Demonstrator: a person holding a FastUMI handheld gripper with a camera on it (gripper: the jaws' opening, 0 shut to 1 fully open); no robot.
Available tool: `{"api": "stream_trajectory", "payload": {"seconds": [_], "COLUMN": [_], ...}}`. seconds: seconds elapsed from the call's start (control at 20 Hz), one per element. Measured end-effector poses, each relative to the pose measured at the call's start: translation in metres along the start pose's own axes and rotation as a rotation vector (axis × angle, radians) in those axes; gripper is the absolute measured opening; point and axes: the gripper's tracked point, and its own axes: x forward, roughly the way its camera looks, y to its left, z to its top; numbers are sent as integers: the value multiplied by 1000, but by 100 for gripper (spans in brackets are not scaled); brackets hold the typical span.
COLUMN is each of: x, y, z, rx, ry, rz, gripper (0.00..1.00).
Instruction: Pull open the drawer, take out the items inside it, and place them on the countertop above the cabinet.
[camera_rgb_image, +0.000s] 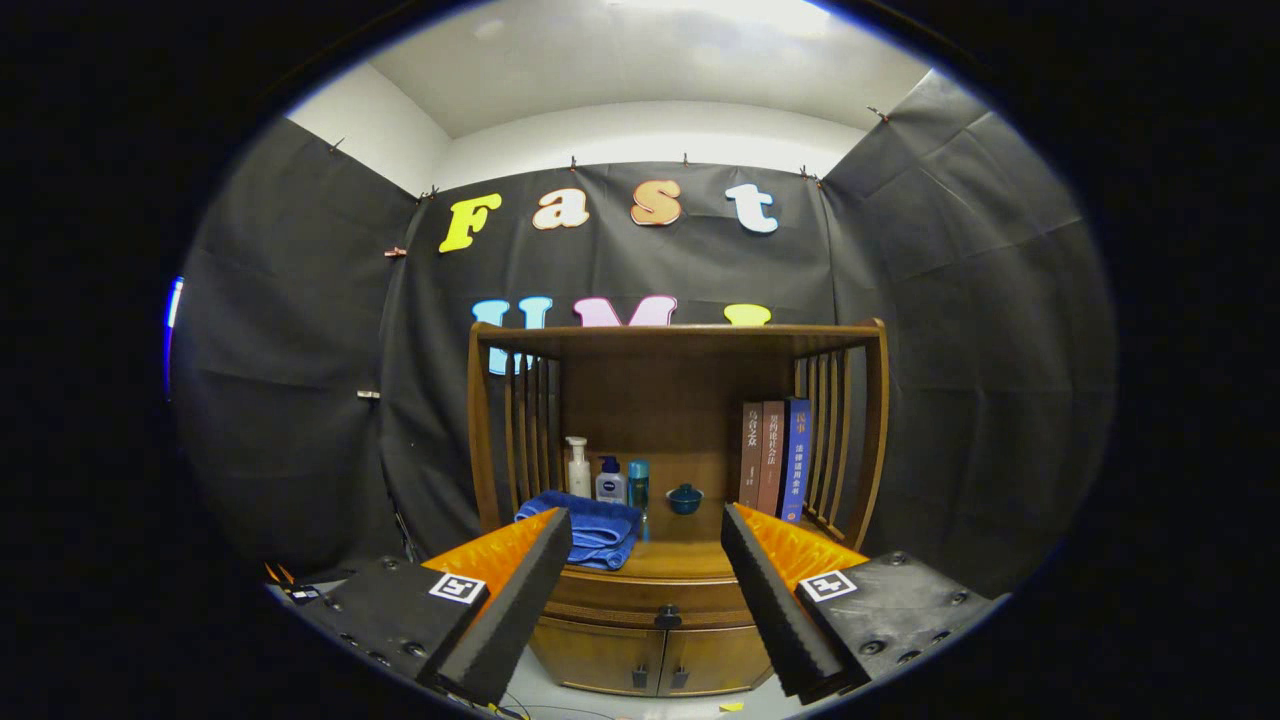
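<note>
gripper view has the gripper (646, 540) held up with its two fingers spread wide and nothing between them, each finger (515, 600) faced with black ridged foam over an orange body. through the gap between the tips, beyond them, stands a wooden cabinet (675, 450). its drawer (650, 598) is shut, a curved front with a small dark knob (667, 617) at its middle, lying between the two fingers and well apart from them. under the drawer are two small doors (655, 660). above it is the countertop (690, 560), where a folded blue towel (590, 528) lies just past the left fingertip. behind the towel stand a white pump bottle (578, 468), a white bottle with a blue cap (610, 482) and a slim teal bottle (638, 488). a small teal lidded pot (685, 498) sits near the middle, and three upright books (775, 458) lean against the slatted right side.
</note>
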Motion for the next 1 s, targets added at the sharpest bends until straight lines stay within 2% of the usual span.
{"api": "stream_trajectory", "payload": {"seconds": [1.0], "x": [110], "y": [-18], "z": [-169], "rx": [26], "ry": [194], "rz": [-4], "gripper": [99]}}
